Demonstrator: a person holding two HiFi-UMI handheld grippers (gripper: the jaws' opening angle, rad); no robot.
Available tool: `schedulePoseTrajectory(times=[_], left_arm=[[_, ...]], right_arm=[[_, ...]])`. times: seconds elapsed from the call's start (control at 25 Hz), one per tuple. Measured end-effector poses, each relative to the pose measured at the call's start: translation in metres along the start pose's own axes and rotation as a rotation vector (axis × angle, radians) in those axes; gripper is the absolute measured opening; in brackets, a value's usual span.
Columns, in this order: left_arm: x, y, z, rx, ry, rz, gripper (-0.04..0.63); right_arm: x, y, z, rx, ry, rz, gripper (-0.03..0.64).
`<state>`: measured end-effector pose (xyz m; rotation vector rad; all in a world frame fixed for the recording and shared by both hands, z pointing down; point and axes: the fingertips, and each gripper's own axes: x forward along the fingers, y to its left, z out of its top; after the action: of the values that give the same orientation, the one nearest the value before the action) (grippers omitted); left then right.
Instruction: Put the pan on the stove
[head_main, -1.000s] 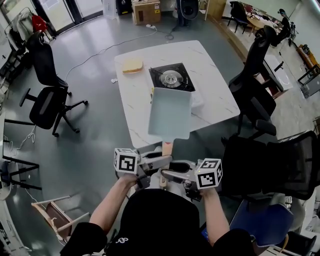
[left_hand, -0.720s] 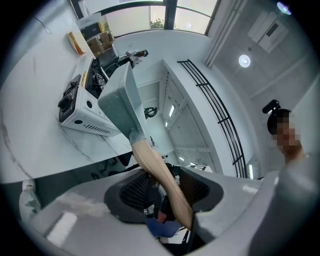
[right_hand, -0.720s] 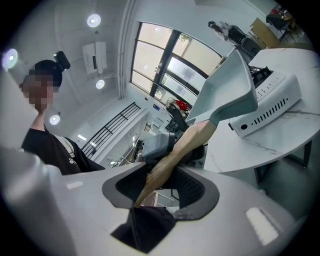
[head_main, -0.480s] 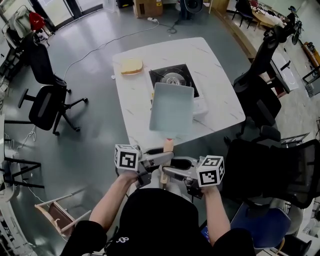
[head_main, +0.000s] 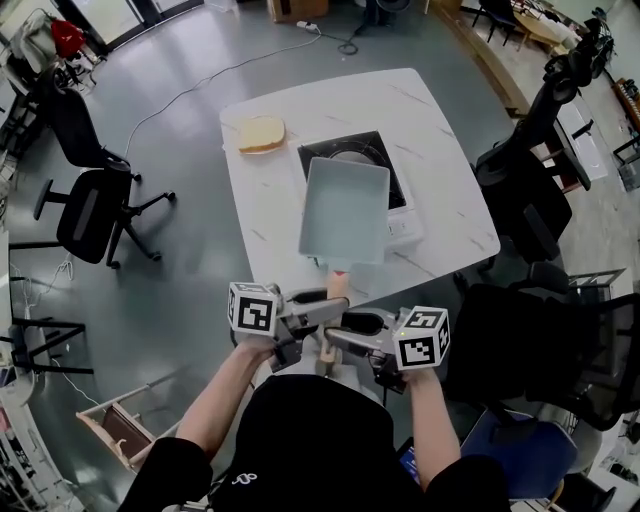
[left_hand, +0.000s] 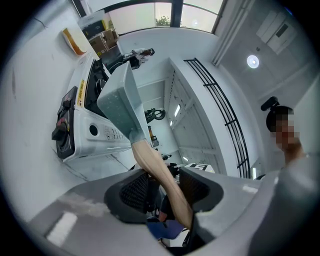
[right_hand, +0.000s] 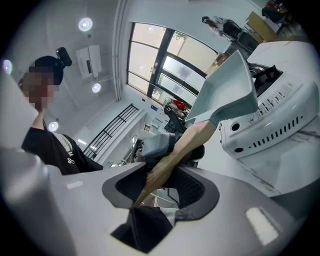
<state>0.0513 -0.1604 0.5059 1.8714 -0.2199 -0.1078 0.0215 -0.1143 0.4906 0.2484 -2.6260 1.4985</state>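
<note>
Showing pale grey-blue rectangular pan, raised walls, light wooden handle.

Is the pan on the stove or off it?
Off: the pan hangs tilted above the stove, handle clamped by left gripper and right gripper.

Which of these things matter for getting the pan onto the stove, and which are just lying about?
Job: pan, held by its wooden handle in the left gripper and right gripper; stove on the table.
Lying about: bread slice; office chair.
</note>
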Motion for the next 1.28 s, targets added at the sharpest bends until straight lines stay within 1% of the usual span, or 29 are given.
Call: schedulePoseTrajectory(times=[0.4,0.88,1.16,1.28], left_arm=[[0.009,0.021,0.036,-0.02,0.014,-0.004,0.199],[0.02,0.039,0.058,-0.039,0.028,-0.003,0.199],[0.023,0.048,0.066,-0.052,0.024,-0.008,0.199],[0.024,0.05,0.073,-0.054,0.009,-0.02,0.199]], right_arm=[[0.005,-0.028,0.033,0.024,-0.007,-0.016,0.181],[0.006,-0.053,0.052,0.041,-0.002,-0.032,0.181],[0.006,-0.063,0.059,0.05,-0.001,-0.039,0.181],[0.008,-0.067,0.065,0.051,-0.003,-0.042,0.181]])
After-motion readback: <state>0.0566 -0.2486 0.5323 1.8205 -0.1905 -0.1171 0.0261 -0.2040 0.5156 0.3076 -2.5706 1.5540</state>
